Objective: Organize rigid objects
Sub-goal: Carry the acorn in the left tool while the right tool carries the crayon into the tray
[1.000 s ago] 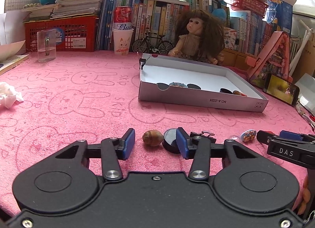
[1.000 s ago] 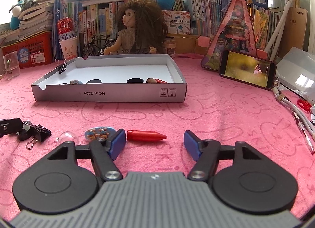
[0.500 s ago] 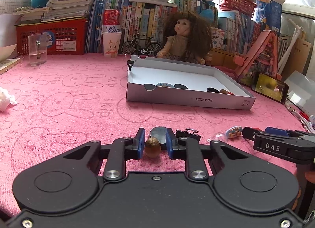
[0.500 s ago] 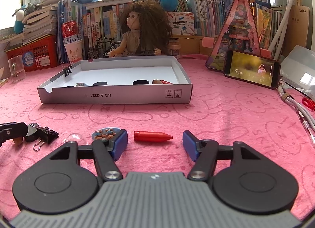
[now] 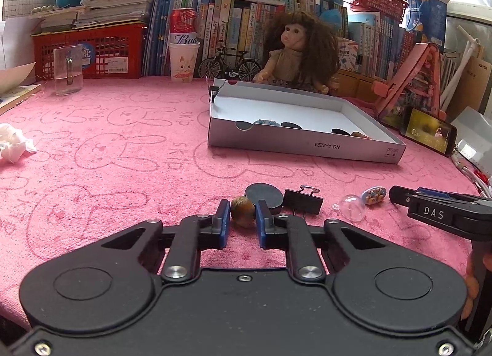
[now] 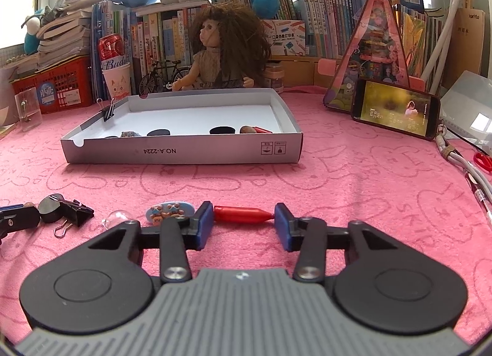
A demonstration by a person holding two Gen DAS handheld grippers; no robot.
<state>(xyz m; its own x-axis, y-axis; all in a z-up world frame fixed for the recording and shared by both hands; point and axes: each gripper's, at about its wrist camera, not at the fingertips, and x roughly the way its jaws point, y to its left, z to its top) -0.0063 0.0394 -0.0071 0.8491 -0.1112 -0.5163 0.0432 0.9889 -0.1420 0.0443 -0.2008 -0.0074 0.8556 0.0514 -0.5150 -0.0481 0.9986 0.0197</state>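
We see the bench [image 6: 353, 177] under a pink rabbit-print cloth, with a shallow white cardboard box [image 6: 181, 150] lying open near its middle; a few small things sit along the box's near wall and a black binder clip [image 6: 108, 112] grips its left rim. A doll [image 6: 221, 54] sits just behind the box.

Our left tongs [image 5: 243, 217] are closed tight on a small brown nut-like piece [image 5: 243, 210], its blue pads pressing both sides. Just beyond it lie a dark round disc [image 5: 263, 196], a second black binder clip [image 5: 303, 201], a clear dome [image 5: 350, 206] and a painted oval charm [image 5: 373, 194].

Our right tongs [image 6: 244, 222] have just been closing and now bracket a red crayon [image 6: 241, 214] lengthwise: both pads meet its ends, the tip just touching the right one, so it is pinched.
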